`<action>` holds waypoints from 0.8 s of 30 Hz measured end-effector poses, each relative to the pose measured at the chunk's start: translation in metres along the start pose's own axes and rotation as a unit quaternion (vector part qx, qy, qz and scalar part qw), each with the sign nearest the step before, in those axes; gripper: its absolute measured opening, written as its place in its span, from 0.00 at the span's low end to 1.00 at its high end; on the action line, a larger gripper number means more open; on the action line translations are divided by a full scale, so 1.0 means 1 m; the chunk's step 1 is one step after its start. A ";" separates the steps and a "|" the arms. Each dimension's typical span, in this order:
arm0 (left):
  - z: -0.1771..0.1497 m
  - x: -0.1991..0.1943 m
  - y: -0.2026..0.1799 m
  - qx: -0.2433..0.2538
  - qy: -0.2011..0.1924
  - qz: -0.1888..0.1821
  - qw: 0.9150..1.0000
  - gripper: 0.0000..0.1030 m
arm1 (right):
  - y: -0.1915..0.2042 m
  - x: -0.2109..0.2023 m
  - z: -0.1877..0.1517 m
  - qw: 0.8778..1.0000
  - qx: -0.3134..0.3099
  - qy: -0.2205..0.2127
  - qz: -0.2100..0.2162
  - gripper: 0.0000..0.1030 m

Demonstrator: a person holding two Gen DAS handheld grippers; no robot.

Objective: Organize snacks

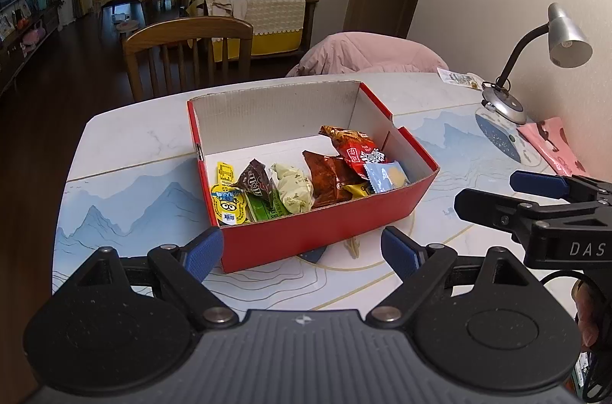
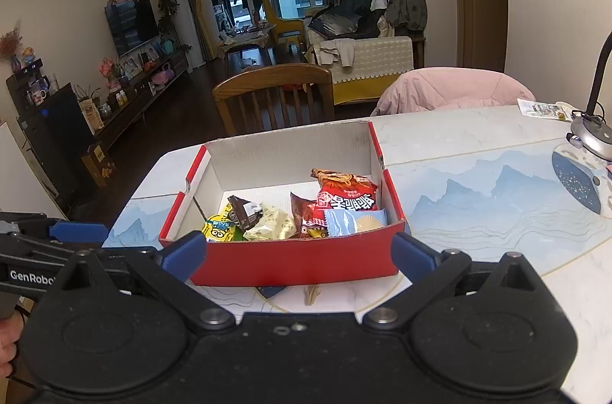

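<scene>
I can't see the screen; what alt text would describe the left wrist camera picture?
A red cardboard box sits on a table, holding snack packets lined along its near side. The open, empty left gripper frames the box from below, and the right gripper enters at the right edge. A silver desk lamp stands far right.

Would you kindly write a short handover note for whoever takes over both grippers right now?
Left gripper: open, empty, just short of the red box.
Right gripper: open, empty, at the box's near wall.
Snacks lie loose in the box's near half: Minion packet, brown M&M's bag, pale green packet, red noodle bag, blue biscuit packet.
Done: no snack shows on the table outside the box.
Left: probably tidying the pile, if wanted.
</scene>
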State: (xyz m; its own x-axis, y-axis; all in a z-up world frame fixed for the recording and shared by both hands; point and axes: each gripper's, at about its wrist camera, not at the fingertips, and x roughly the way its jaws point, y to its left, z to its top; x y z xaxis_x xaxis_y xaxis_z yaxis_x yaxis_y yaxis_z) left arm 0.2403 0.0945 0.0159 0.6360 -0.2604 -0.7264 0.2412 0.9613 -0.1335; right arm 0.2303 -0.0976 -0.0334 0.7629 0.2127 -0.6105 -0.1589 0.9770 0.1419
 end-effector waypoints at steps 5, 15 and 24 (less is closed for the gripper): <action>0.000 0.001 0.000 0.001 0.001 0.001 1.000 0.87 | 0.001 0.000 -0.002 1.000 0.002 0.002 -0.001 1.00; -0.003 0.008 -0.001 0.000 0.012 0.000 1.000 0.87 | 0.001 0.001 -0.012 1.000 0.007 0.020 -0.009 1.00; -0.011 0.016 -0.004 0.002 0.027 0.003 1.000 0.87 | -0.003 0.001 -0.020 0.999 0.017 0.035 -0.016 1.00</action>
State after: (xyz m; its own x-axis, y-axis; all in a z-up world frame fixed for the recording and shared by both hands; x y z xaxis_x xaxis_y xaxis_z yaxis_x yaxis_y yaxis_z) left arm 0.2416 0.0879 -0.0021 0.5974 -0.2487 -0.7624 0.2398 0.9626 -0.1262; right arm 0.2189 -0.1004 -0.0499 0.7210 0.1825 -0.6685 -0.1124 0.9827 0.1471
